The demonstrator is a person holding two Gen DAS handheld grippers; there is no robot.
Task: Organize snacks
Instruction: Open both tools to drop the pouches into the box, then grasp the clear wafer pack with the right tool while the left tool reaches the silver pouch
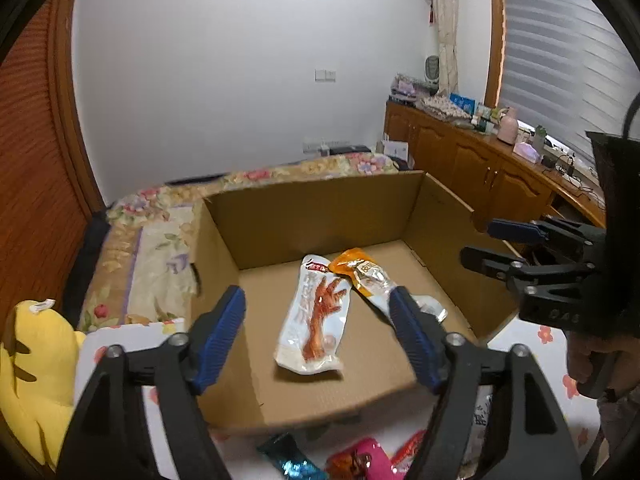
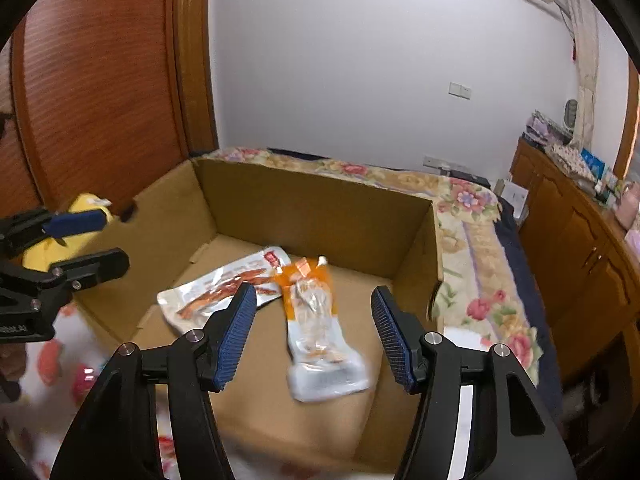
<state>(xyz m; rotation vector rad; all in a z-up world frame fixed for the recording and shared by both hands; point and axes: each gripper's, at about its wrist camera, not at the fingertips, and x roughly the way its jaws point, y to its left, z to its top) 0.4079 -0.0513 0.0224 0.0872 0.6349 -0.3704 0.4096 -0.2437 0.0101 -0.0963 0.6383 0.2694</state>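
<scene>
Now both claws hang spread wide and empty over the cardboard box (image 1: 320, 208), the left gripper (image 1: 318, 320) and right gripper (image 2: 312, 320) side by side. Ahead of their fingers lie two packets, the white chicken-foot packet (image 1: 316, 316) and the orange packet (image 2: 316, 316), touching. Nearer than the left claw, three wrappers (image 1: 356, 460) are cut off at the frame edge.

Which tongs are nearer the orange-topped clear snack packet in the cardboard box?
Right, I'd judge. The right tongs are open directly over the orange-topped clear snack packet; the left tongs are open over the white chicken-foot packet beside it.
</scene>
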